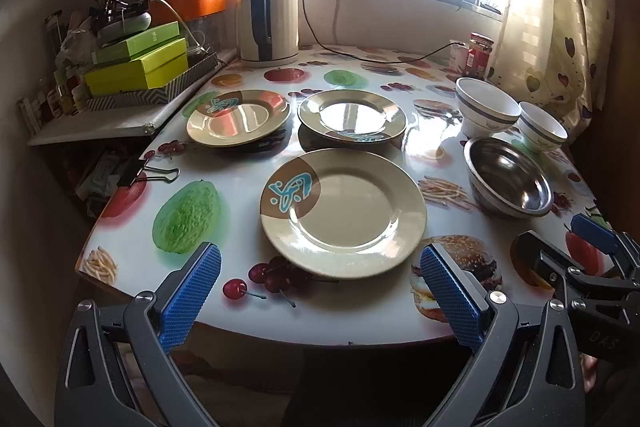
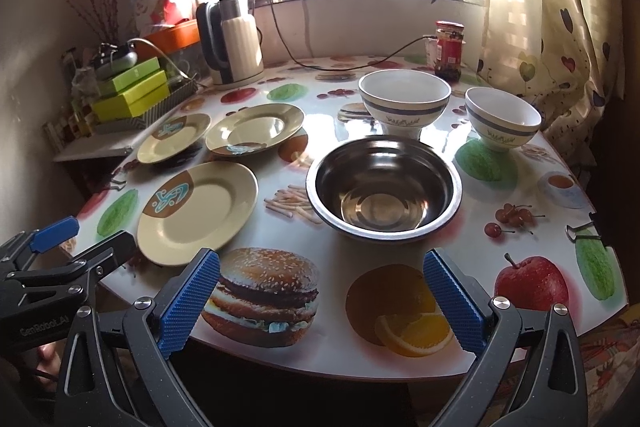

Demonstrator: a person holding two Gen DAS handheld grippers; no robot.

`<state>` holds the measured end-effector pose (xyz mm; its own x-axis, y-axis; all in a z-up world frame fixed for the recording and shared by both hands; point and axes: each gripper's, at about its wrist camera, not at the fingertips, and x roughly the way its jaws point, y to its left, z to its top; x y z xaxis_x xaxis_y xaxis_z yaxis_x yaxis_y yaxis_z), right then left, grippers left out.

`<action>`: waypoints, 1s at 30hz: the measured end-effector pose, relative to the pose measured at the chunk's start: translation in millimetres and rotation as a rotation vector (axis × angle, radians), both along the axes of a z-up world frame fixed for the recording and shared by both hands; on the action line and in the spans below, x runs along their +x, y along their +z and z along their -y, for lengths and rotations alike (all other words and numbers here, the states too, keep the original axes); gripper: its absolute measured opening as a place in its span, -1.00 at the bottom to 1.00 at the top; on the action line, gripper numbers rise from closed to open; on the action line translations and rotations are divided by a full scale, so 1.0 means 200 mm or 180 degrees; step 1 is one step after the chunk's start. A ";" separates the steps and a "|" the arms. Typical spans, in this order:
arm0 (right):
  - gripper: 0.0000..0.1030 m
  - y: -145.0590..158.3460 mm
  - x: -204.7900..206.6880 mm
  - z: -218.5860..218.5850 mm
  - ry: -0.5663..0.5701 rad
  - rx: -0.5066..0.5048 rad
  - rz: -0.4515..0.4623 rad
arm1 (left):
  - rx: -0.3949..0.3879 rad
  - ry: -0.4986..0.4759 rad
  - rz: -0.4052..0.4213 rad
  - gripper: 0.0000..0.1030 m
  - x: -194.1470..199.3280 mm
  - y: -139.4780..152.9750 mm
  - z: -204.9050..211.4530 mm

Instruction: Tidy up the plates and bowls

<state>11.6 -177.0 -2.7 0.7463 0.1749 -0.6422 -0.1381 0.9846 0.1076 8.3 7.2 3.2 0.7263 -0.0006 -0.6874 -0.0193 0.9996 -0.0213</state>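
My left gripper (image 1: 320, 291) has its fingers spread wide with nothing between them, hanging at the bottom of its frame just short of the counter (image 1: 132, 259) edge. Same story on the right gripper (image 2: 320, 297): fingers wide apart, empty, low in its view over the printed burger.

Straight ahead of the left fingers, centre frame, sits the nearest plate (image 1: 343, 213), flat and alone. Above it, the two other plates lie side by side, one at upper left (image 1: 239, 117) and one upper centre (image 1: 352, 115), near each other but apart.

In the right view the steel bowl (image 2: 384, 189) fills the centre, with two white bowls behind it, one (image 2: 404, 99) just beyond the steel rim, one (image 2: 503, 118) off to the right.

I'd say nothing is stacked yet; this is the opening reach. My next move, I reckon, calls for dropping the left fingers to pinch the near plate's rim.
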 end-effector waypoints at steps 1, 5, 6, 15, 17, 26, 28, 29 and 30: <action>1.00 0.00 0.00 0.00 0.0003 0.0000 0.0004 | 0.0001 0.0000 -0.0003 0.95 0.00 0.00 0.00; 1.00 0.00 0.00 -0.01 0.0005 -0.0003 -0.0008 | 0.0002 -0.0002 -0.0001 0.95 0.00 0.00 0.00; 1.00 -0.01 0.00 -0.01 0.0004 -0.0006 -0.0011 | -0.0001 -0.0002 -0.0005 0.95 0.00 0.00 0.00; 1.00 -0.02 0.01 -0.01 0.0031 0.0001 -0.0028 | -0.0007 0.0014 -0.0027 0.95 0.01 -0.01 -0.01; 1.00 -0.02 0.01 -0.01 0.0036 0.0002 -0.0033 | -0.0007 0.0012 -0.0032 0.95 0.01 -0.01 -0.01; 1.00 -0.02 0.03 -0.04 0.0140 0.0014 -0.0036 | -0.0040 0.0035 -0.0042 0.93 0.02 -0.02 -0.03; 1.00 -0.02 0.04 -0.05 0.0216 0.0066 -0.0059 | -0.0088 0.0052 -0.0051 0.88 0.03 -0.02 -0.05; 1.00 -0.03 0.05 -0.06 0.0258 0.0104 -0.0073 | -0.0108 0.0056 -0.0067 0.88 0.03 -0.02 -0.06; 1.00 -0.03 0.06 -0.06 0.0282 0.0119 -0.0086 | -0.0121 0.0076 -0.0092 0.87 0.04 -0.03 -0.08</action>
<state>23.8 -164.0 -9.0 0.7093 0.2636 -0.6537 -0.2211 0.9638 0.1488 16.8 22.6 -2.2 0.7062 -0.0099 -0.7080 -0.0444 0.9973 -0.0583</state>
